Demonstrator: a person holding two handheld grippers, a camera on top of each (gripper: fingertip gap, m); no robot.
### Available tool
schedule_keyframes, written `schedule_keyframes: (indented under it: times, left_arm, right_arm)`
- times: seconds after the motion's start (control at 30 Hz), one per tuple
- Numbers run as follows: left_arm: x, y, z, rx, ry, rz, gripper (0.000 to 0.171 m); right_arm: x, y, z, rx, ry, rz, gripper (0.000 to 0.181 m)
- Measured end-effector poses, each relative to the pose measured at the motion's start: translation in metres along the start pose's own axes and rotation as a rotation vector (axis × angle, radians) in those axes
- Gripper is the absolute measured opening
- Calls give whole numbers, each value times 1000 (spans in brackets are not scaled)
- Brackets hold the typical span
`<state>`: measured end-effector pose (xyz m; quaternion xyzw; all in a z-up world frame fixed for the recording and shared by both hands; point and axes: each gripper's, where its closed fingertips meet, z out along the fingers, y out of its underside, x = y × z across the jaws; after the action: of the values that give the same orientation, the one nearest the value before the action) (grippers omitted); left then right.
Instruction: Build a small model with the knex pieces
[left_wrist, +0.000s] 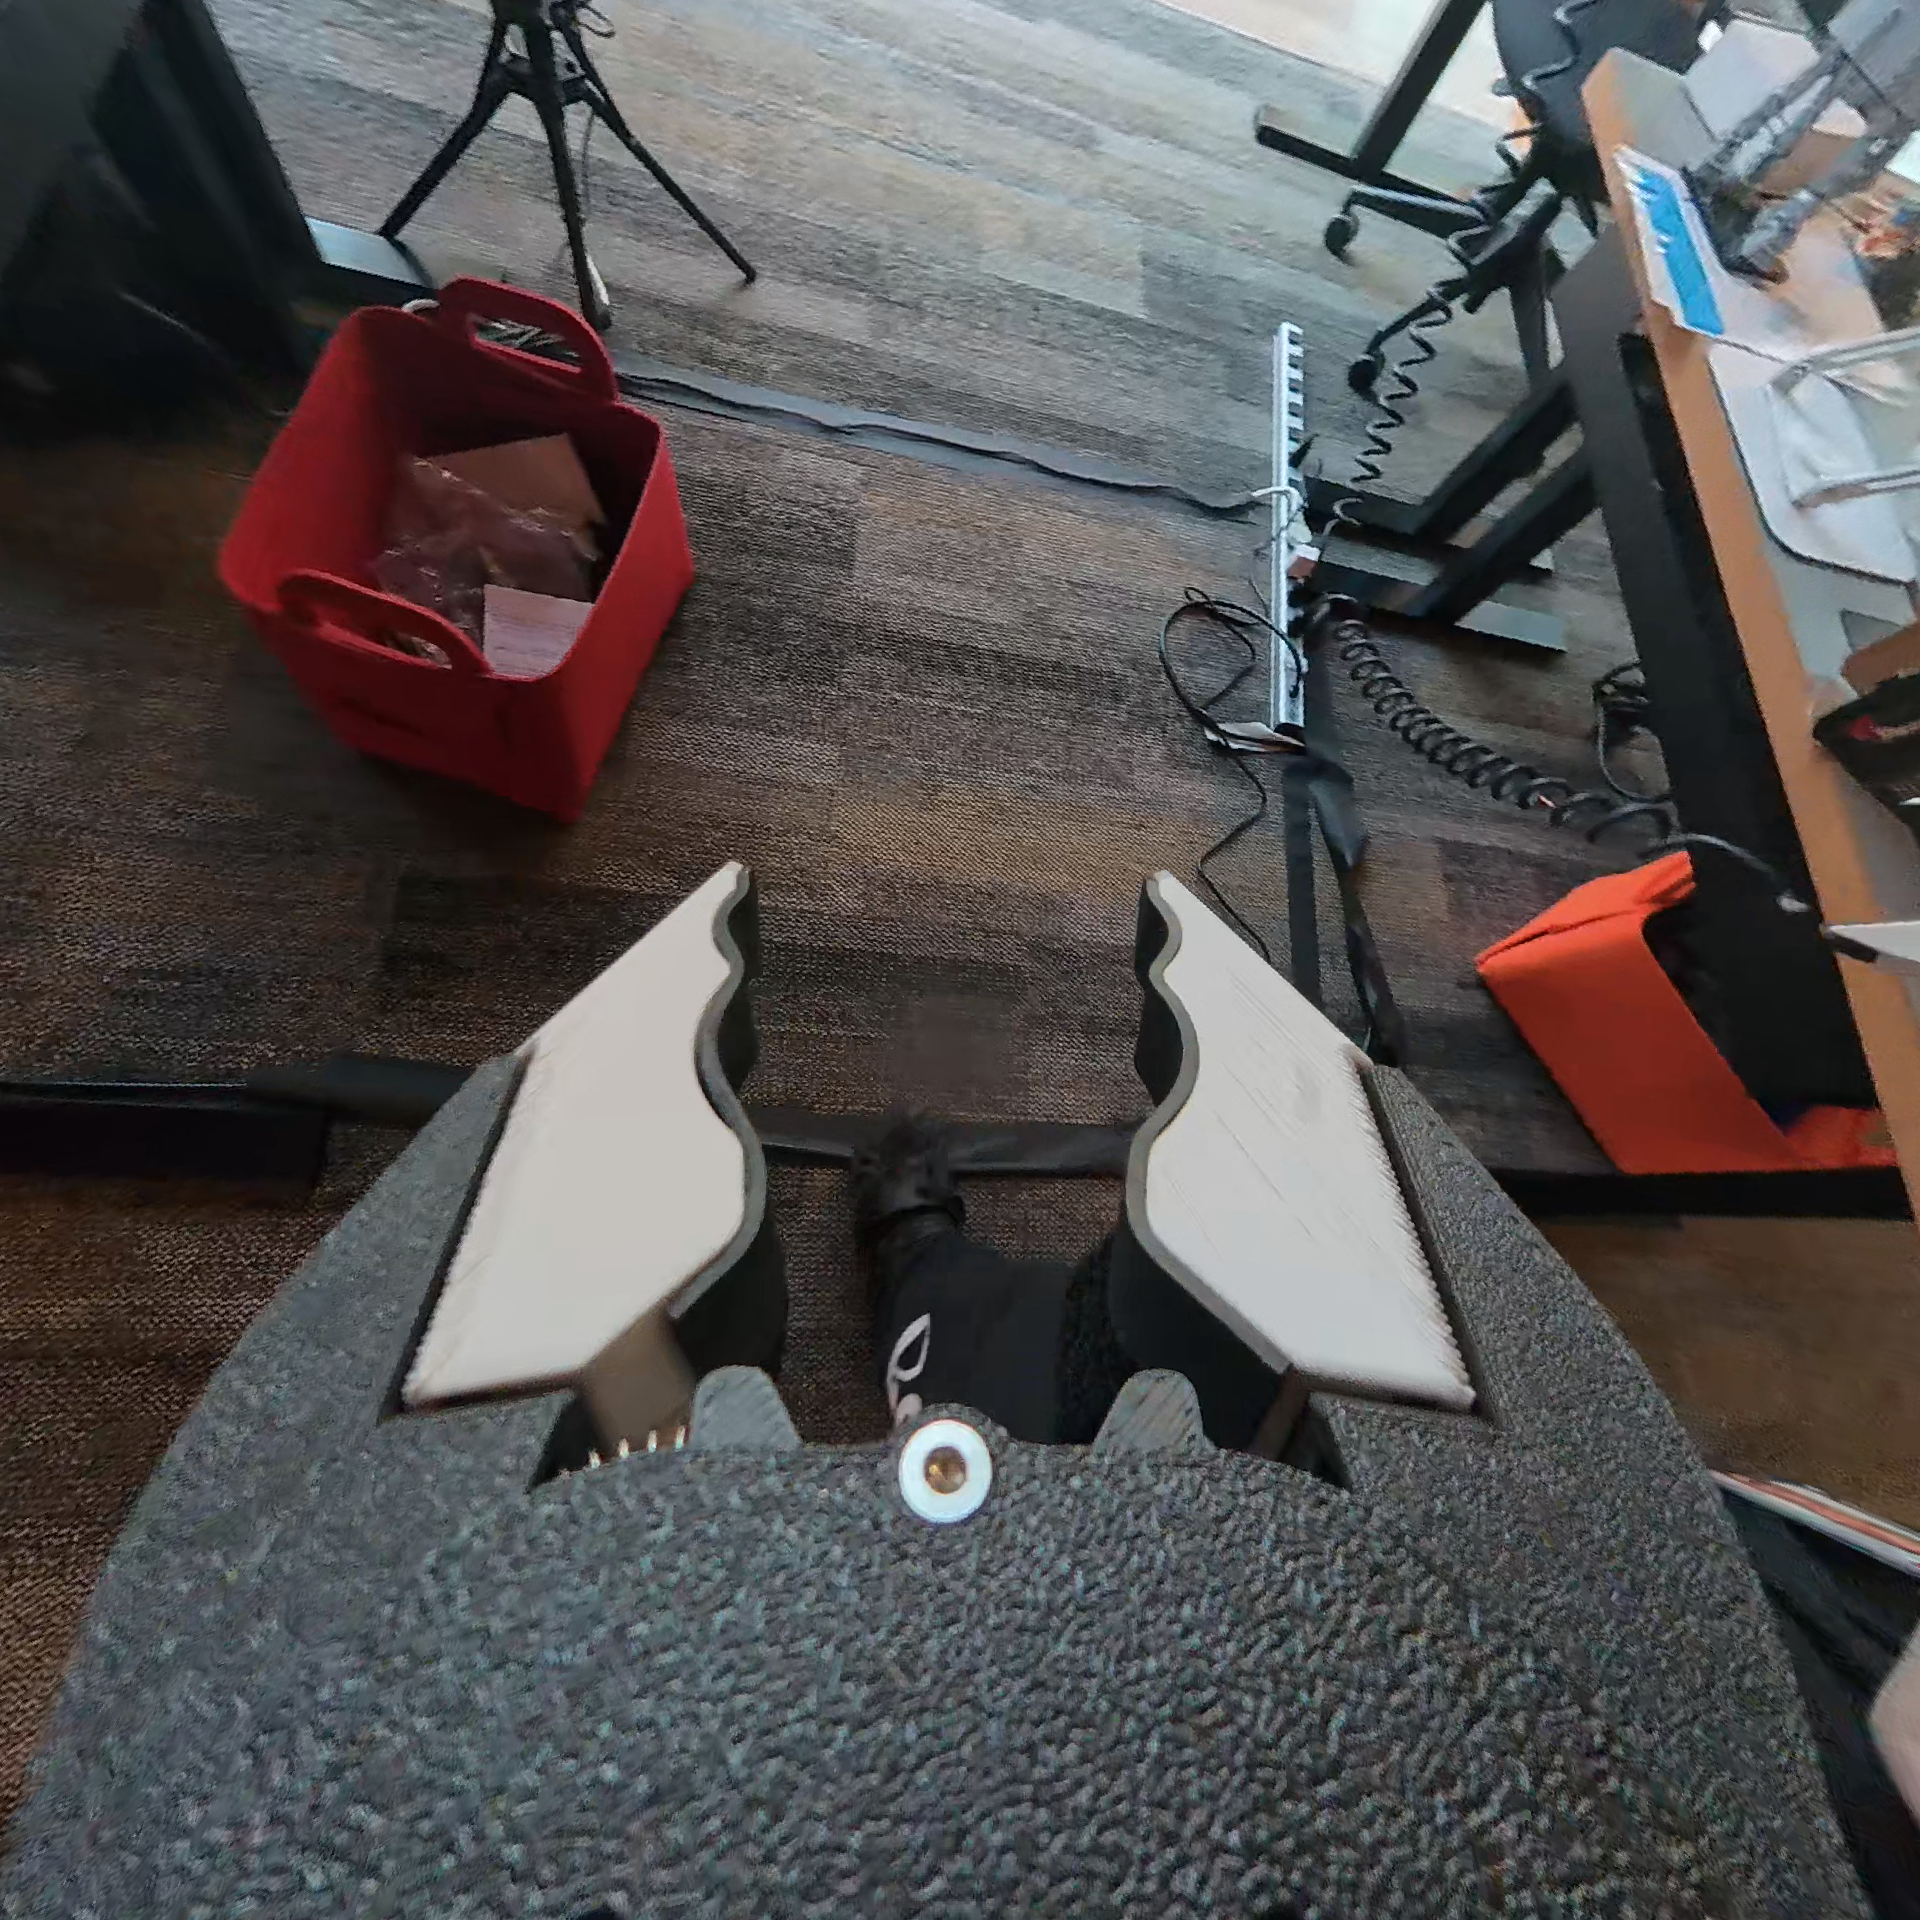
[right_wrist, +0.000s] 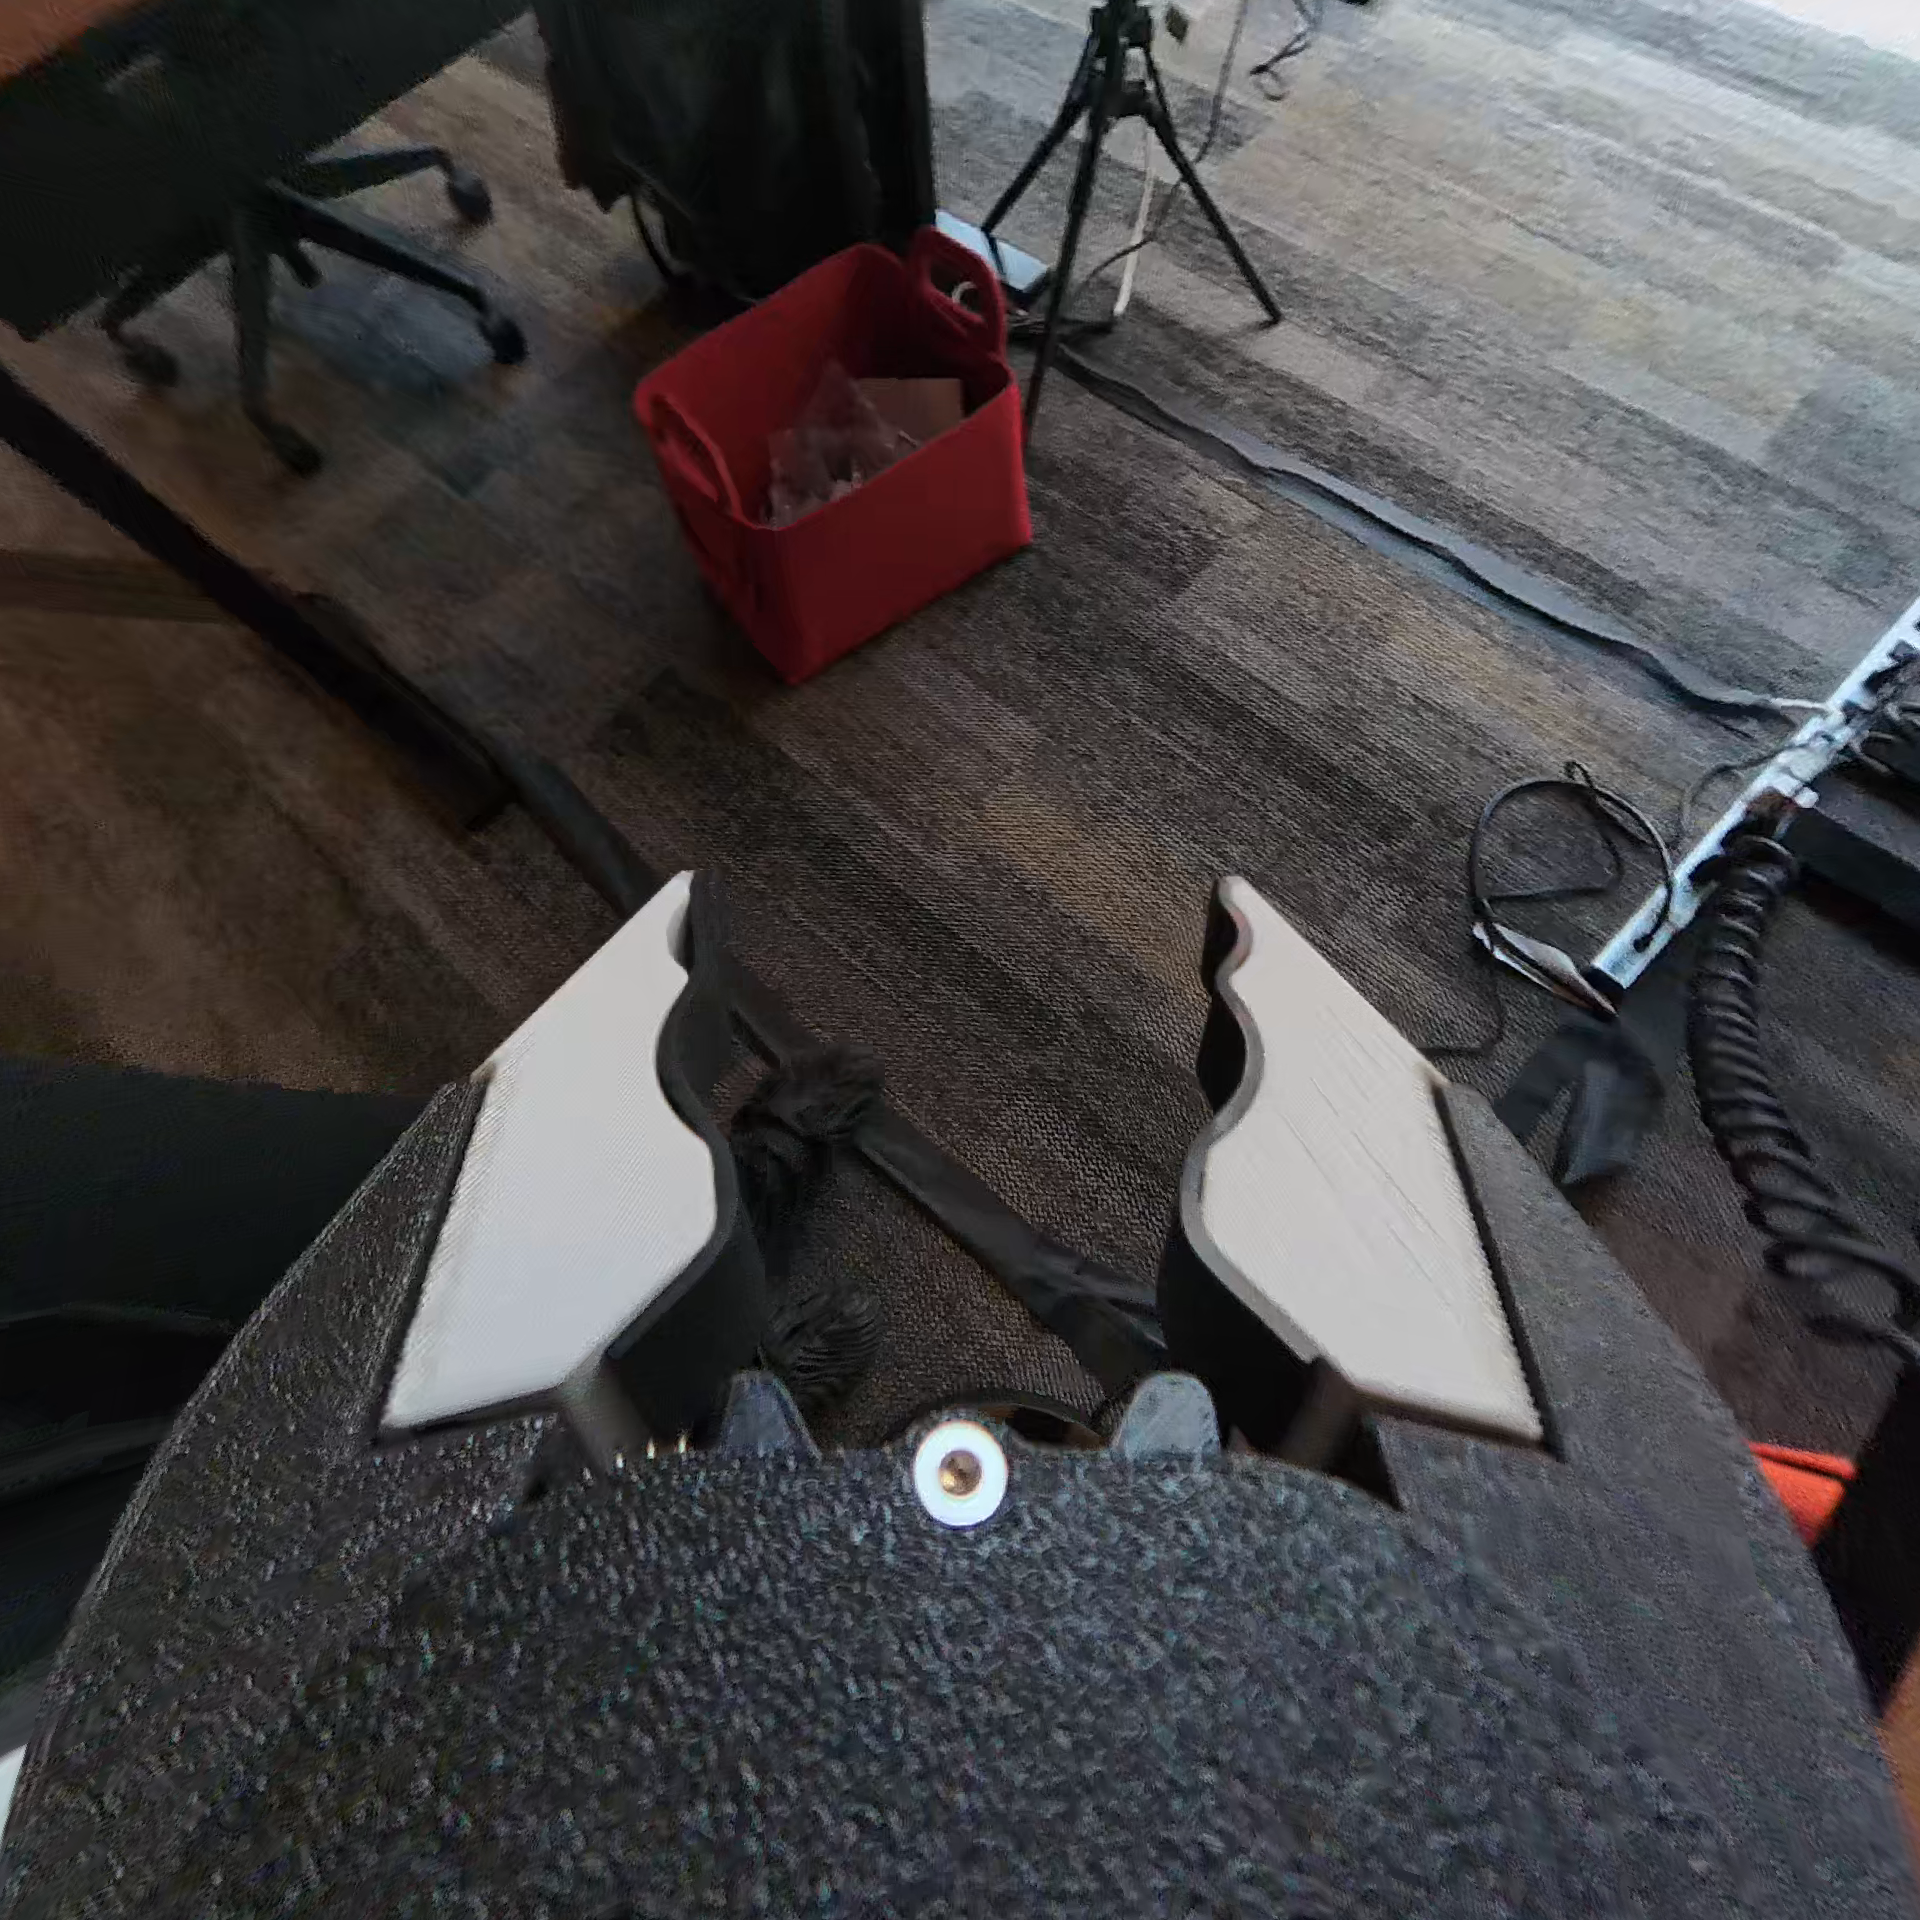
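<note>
My left gripper (left_wrist: 945, 894) hangs over the carpet with its two pale fingers spread wide and nothing between them; my right gripper (right_wrist: 956, 894) is the same, fingers far apart and empty, also pointing down at the floor. Neither touches anything. Below the gap of each one lies a crumpled black cloth (left_wrist: 906, 1169) on the grey-brown carpet (left_wrist: 935, 675), resting across a flat black floor strip (left_wrist: 1039, 1151) that runs sideways under my left fingers; the right wrist view shows that cloth (right_wrist: 805, 1107) just beside my left-hand finger, lower down than the tips. Farther ahead stands a red fabric basket (left_wrist: 582, 717) with two loop handles, holding clear plastic bags and some paper or card; in the right view it (right_wrist: 894, 582) sits straight ahead of the open fingers, well apart from them. Behind the basket is a black tripod (left_wrist: 566, 156). To the right of my left gripper a white power strip (left_wrist: 1286, 540) lies on the carpet with black coiled cable (left_wrist: 1455, 743) beside it, then an orange box (left_wrist: 1600, 1029) against a wooden-topped desk (left_wrist: 1704, 436).
</note>
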<state>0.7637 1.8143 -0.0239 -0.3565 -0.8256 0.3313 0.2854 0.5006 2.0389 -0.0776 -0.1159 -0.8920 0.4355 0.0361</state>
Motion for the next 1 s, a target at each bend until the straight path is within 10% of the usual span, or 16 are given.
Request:
schedule_keyframes:
  times: [0.27,0.57,0.73,1.0]
  left_arm:
    - [-27,-19,65,42,-61,-156,63]
    - [-120,-62,222,12,-148,-258,62]
    - [-222,-48,361,-41,-254,-423,61]
    - [-390,-1,550,10,-492,-666,62]
  right_arm:
    - [-23,-69,42,-18,-216,-140,75]
    - [56,-104,175,-182,-233,-145,74]
    - [81,-133,343,-361,-355,-152,79]
    - [99,-190,739,-344,-513,-427,94]
